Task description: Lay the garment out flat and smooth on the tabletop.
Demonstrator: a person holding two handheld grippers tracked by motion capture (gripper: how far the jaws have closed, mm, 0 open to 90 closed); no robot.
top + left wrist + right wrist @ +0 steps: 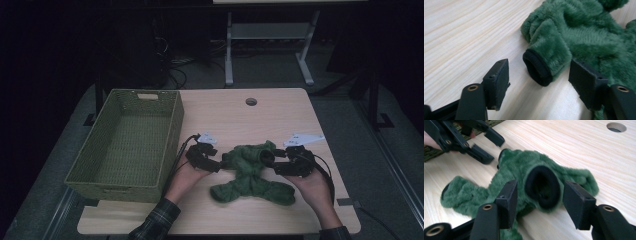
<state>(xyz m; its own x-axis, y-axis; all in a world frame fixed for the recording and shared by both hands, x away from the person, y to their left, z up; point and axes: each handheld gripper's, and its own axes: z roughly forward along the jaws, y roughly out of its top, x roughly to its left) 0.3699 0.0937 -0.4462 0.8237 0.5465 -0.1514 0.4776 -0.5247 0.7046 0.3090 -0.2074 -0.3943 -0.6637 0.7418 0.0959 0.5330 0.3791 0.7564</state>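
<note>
A small green fleece garment (252, 172) lies crumpled on the wooden table, its sleeves ending in black cuffs. My left gripper (218, 164) is open at the garment's left side, one black cuff (537, 68) lying between its jaws, untouched. My right gripper (270, 161) is open at the garment's right side, with another round black cuff (543, 186) standing between its jaws. In the right gripper view, the left gripper (489, 145) appears open at the top left, beside the far sleeve. The garment (524, 170) spreads across the table between the two grippers.
A green woven basket (127, 142) stands empty at the table's left, close to my left hand. A round cable hole (251, 101) sits near the table's far edge. White desk legs (270, 45) and cables are on the floor behind.
</note>
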